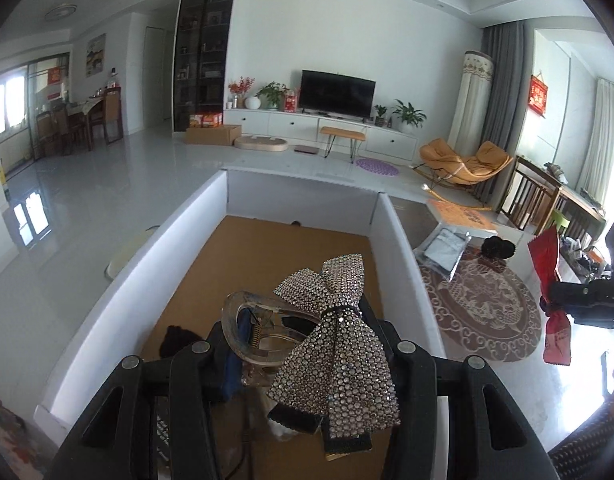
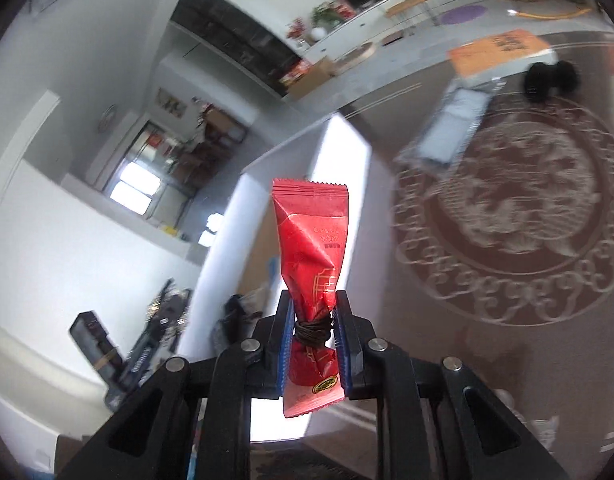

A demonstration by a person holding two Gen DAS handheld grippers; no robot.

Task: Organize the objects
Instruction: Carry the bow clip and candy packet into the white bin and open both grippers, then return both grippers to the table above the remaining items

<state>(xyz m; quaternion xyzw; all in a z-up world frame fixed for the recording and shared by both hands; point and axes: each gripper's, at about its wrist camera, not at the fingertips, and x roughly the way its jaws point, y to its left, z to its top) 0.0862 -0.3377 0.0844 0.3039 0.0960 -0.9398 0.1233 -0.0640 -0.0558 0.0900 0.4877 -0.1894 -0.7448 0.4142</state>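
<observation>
Both hands are mid-carry, each bringing an item toward the white-walled cardboard box with a brown floor (image 1: 119,280) that serves as the collecting place. The left gripper (image 1: 303,344) is part-way spread and clamped on a rhinestone-covered bow hair clip with a clear plastic claw (image 1: 339,332); it hangs just above the near end of the box, the bow draped over the fingers and the claw's spring showing to the left. A small dark object (image 1: 179,340) already lies on the box floor by the near left corner; what it is cannot be told. The right gripper (image 2: 313,332) has its jaws pressed close together, pinching a red foil sachet bound at its waist with a dark band (image 2: 309,240); the pads bite right at the bound neck, so the long end stands up ahead of the fingers. In the left wrist view that sachet sits well to the right of the box, over the round patterned brown mat (image 1: 487,304). A silver flat packet (image 1: 443,252) and a black fuzzy item (image 1: 497,247) lie unsorted beyond the mat. The step in hand appears to be delivery: next, the left hand likely needs to lower and spread its jaws so the clip settles without snagging, while the right must cross the box wall before letting go.
</observation>
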